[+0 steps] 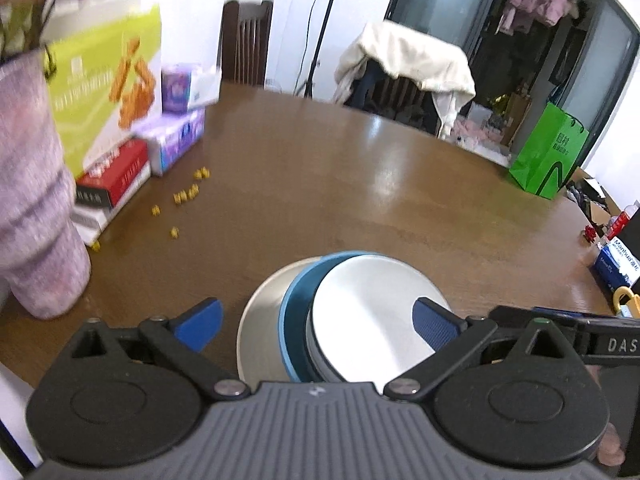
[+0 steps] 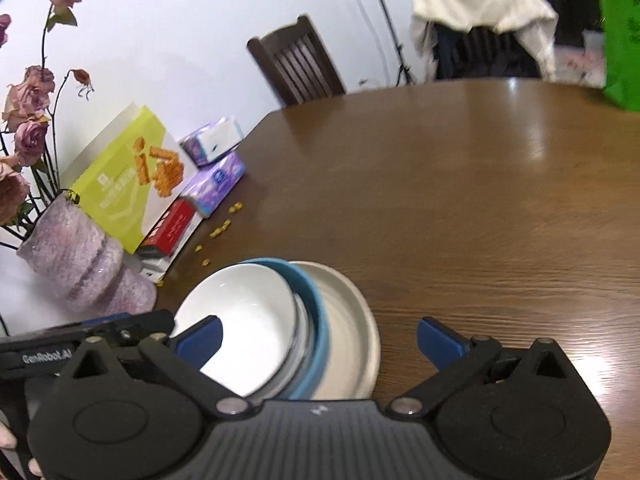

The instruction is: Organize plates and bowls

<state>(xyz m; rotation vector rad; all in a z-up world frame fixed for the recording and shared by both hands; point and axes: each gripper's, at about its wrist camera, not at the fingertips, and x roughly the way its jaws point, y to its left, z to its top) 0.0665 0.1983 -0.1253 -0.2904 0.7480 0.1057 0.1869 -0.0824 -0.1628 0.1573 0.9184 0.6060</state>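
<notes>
On the brown table stands a stack: a cream plate (image 1: 256, 320) at the bottom, a blue bowl (image 1: 294, 304) on it, and a white bowl (image 1: 368, 316) nested on top. The right wrist view shows the same white bowl (image 2: 248, 320), blue bowl (image 2: 318, 312) and cream plate (image 2: 356, 320). My left gripper (image 1: 318, 324) hangs above the stack with its jaws wide open and nothing held. My right gripper (image 2: 320, 340) is open too, above the stack's near side, with its blue fingers (image 2: 200, 340) clear of the rims.
A pink vase (image 2: 76, 264) of dried roses stands at the left. Beside it are a green snack box (image 2: 128, 184), tissue packs (image 2: 216, 180) and a red box (image 2: 172, 232). Yellow bits (image 1: 186, 194) are scattered nearby. A green bag (image 1: 548, 152), a blue box (image 1: 616, 268) and chairs (image 1: 246, 40) edge the table.
</notes>
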